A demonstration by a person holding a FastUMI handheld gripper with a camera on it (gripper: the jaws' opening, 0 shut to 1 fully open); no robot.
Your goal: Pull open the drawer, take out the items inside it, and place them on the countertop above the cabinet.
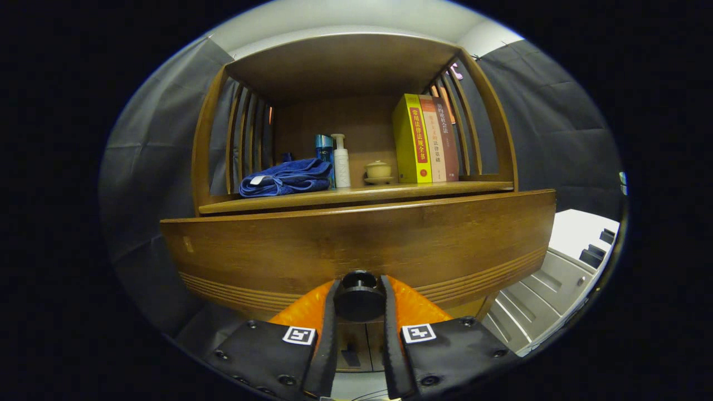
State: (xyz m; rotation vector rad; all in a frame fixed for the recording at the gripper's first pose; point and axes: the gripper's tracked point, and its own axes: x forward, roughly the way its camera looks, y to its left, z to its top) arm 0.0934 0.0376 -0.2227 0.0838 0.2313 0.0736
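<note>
Gripping the drawer's knob is the step in hand, so the task looks to be at its very start: the drawer (356, 245) is not yet drawn far enough to show anything inside, and what it holds is hidden. Taking the knob as the landmark, the wide wooden drawer front spreads out behind it and to both sides, with grooved lines running along its lower edge. Above the knob, past the top edge of the front, lies the countertop (356, 195) where the items are meant to end up. Standing on it well above the knob are a row of books (426, 139) up and to the right, a folded blue towel (287, 177) up and to the left, two bottles (334, 159) just right of the towel, and a small lidded cup (378, 170) almost straight above. The knob (359, 298) itself sits between the fingers of the gripper (359, 303), which appear closed against its two sides. The next move, as I judge it, calls for a straight, level pull back along the fingers' line, keeping the squeeze firm so the round knob does not slip out.
</note>
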